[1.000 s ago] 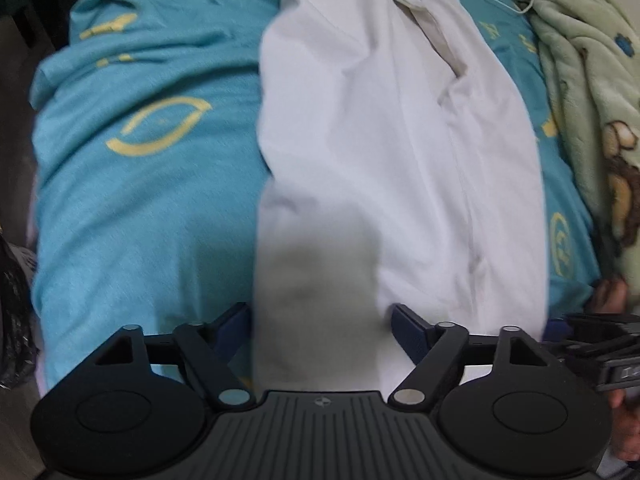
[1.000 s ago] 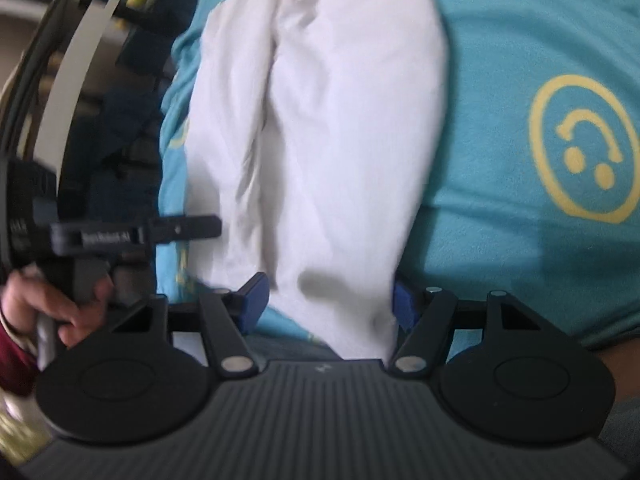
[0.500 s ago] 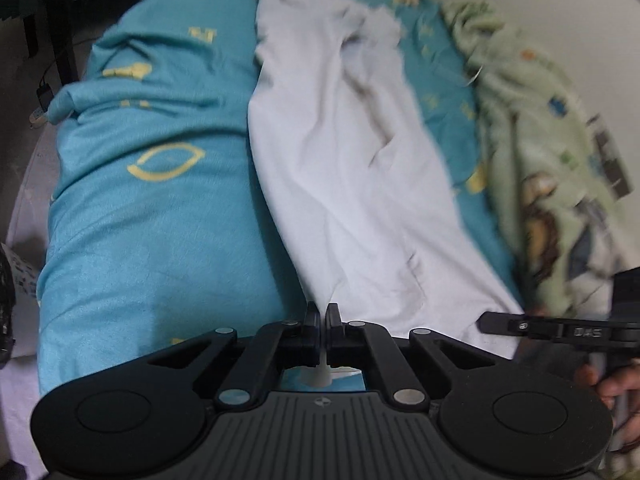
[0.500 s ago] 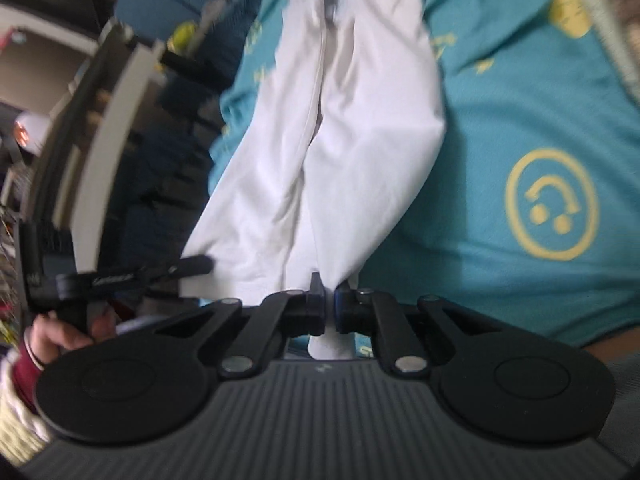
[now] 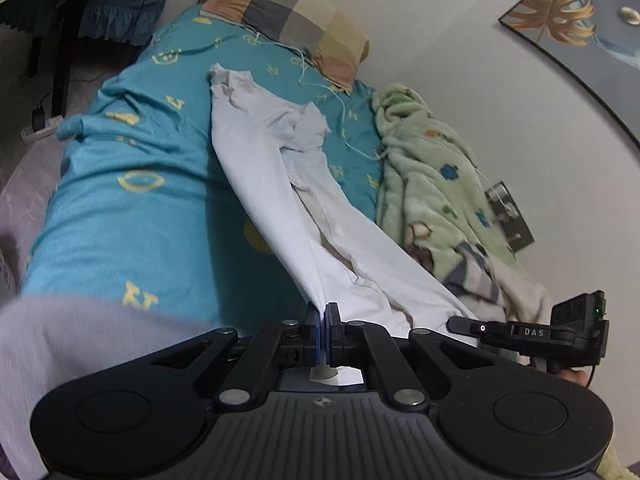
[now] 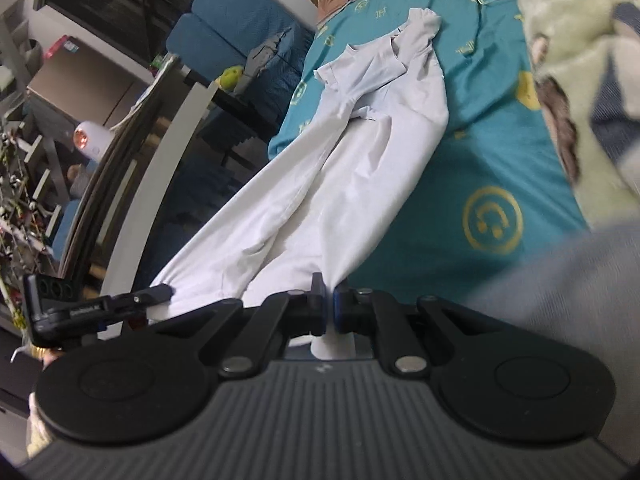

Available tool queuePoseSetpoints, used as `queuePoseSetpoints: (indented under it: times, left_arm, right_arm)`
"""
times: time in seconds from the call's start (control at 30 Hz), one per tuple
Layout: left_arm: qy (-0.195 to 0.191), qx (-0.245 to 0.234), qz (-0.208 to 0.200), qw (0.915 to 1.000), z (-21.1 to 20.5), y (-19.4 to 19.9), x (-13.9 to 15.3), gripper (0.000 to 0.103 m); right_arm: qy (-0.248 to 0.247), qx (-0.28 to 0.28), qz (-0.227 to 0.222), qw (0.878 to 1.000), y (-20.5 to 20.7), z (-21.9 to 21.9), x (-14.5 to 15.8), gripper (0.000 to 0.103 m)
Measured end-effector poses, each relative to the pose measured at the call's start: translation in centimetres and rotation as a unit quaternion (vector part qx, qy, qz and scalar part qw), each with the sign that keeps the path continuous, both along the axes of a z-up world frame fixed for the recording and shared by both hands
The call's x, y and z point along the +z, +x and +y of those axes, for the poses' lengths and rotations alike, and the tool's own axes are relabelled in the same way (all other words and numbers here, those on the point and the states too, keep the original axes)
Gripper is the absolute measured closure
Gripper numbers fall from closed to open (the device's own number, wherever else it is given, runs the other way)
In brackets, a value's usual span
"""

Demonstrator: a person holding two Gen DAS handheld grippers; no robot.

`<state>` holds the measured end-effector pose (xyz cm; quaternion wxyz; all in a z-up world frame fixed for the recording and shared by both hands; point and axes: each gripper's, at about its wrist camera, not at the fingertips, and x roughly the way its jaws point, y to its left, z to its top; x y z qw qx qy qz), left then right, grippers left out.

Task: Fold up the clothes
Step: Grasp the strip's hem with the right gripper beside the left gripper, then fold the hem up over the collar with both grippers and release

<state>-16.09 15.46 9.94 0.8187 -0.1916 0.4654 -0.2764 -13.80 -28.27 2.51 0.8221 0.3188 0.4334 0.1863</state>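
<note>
Teal bed (image 5: 132, 208), white garment (image 5: 256, 148) in claws

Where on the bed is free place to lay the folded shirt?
Free: teal bedsheet between white shirt and the bed's outer edge; a narrower strip between shirt and green fleece blanket. Crowded: wall side under blanket, head end by checked pillow.

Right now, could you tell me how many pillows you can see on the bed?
1: a checked pillow at the far end of the bed, beyond the white shirt. The green blanket beside the wall could hide another.
</note>
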Motion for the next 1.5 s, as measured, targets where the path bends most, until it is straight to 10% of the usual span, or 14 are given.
queuePoseSetpoints:
  times: [0.33, 0.73, 1.07, 1.37, 1.5]
  left_arm:
    - [-0.032, -0.004, -0.017, 0.9993, -0.3, -1.3, -0.4, 0.101]
    - [-0.042, 0.061, -0.062, 0.9953, -4.1, 19.3, 0.8, 0.101]
    - [0.007, 0.082, -0.016, 0.9965, -6.4, 37.3, -9.9, 0.1]
    - [0.037, 0.077, 0.048, 0.9951, -7.1, 42.4, -19.3, 0.099]
    - [0.044, 0.081, 0.032, 0.9953, -6.9, 41.3, -18.0, 0.07]
  right_arm:
    - [0.019, -0.029, 0.002, 0.999, -1.3, -1.3, 0.0, 0.096]
    - [0.03, -0.085, -0.04, 0.995, 17.7, -3.1, 1.7, 0.096]
    - [-0.017, -0.103, 0.024, 0.994, 33.6, -3.7, -8.3, 0.096]
    - [-0.035, -0.1, 0.067, 0.992, 37.9, -3.8, -15.3, 0.094]
    - [-0.055, -0.091, 0.054, 0.993, 37.3, -3.2, -13.9, 0.092]
